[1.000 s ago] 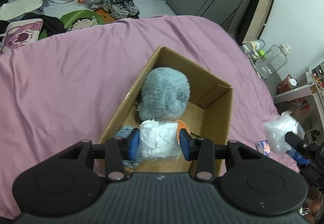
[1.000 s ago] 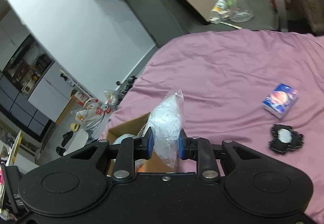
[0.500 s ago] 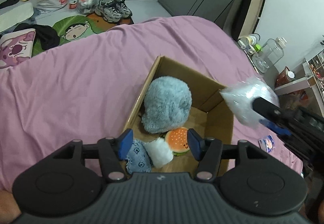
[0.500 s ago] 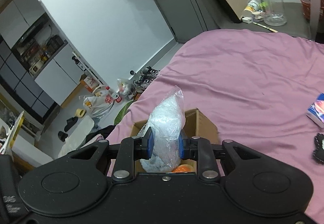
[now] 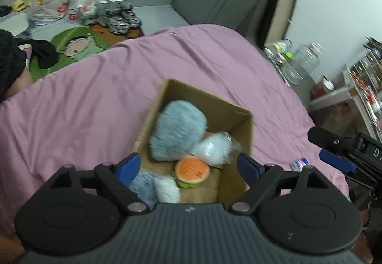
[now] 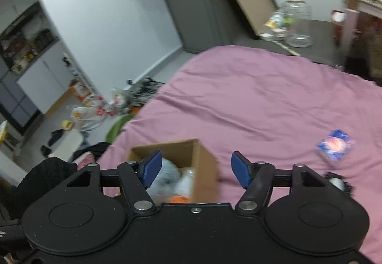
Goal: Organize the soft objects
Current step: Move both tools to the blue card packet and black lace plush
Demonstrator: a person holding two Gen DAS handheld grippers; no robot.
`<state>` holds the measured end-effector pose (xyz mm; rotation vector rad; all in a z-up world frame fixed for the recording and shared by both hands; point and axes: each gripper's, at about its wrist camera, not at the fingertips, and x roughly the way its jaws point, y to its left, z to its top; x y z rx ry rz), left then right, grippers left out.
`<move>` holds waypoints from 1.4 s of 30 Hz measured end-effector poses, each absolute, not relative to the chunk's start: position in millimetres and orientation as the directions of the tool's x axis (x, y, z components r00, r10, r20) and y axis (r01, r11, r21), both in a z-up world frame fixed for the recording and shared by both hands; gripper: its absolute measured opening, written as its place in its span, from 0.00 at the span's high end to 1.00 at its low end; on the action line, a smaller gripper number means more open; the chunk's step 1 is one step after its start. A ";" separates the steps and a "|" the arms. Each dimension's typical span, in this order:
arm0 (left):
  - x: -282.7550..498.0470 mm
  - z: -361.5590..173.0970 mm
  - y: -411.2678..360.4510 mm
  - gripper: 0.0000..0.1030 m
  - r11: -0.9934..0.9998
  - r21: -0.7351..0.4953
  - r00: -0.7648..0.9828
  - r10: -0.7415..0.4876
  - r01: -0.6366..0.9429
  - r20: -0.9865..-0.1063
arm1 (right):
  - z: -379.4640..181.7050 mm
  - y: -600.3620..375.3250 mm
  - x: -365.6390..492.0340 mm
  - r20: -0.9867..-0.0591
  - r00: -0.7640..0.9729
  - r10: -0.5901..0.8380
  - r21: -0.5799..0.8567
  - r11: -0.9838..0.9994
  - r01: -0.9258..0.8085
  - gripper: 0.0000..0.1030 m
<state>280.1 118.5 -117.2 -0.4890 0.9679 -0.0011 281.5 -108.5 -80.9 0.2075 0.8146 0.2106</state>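
Note:
A cardboard box (image 5: 241, 135) sits on the pink bed. Inside lie a grey-blue furry plush (image 5: 177, 130), a clear bag of white stuffing (image 5: 213, 148), an orange burger plush (image 5: 192, 171), a white soft piece (image 5: 167, 190) and a blue patterned cloth (image 5: 143, 186). My left gripper (image 5: 188, 166) is open and empty above the box's near end. My right gripper (image 6: 194, 169) is open and empty above the box (image 6: 205, 163); it also shows at the right of the left wrist view (image 5: 334, 151).
A small blue packet (image 6: 334, 145) and a black-and-white object (image 6: 337, 182) lie on the pink sheet (image 6: 262, 97) right of the box. Glass jars (image 6: 296, 23) stand on a dark surface behind the bed. Shoes, bags and a green mat (image 5: 71, 46) lie on the floor.
My right gripper has opened and let the bag of stuffing drop into the box, then drawn back to the right. My left gripper has opened wider and pulled back from the box.

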 end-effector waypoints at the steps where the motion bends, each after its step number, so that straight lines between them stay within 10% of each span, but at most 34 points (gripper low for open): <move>1: 280.2 -116.3 113.2 0.11 0.895 -0.399 0.573 -0.224 -0.200 -0.788 | -77.9 -116.3 278.0 -0.699 0.670 0.250 0.256 0.962 -0.092 0.29; 18: 275.4 -96.9 19.2 0.10 0.950 -0.298 0.547 -0.203 -0.091 -0.812 | -100.3 -217.7 252.4 -0.748 0.643 0.167 0.232 0.973 0.017 0.09; 42: 320.3 -119.7 -95.4 0.10 0.981 -0.187 0.484 -0.141 -0.047 -0.863 | -187.6 -317.4 272.2 -0.823 0.514 0.243 0.399 0.891 0.217 0.10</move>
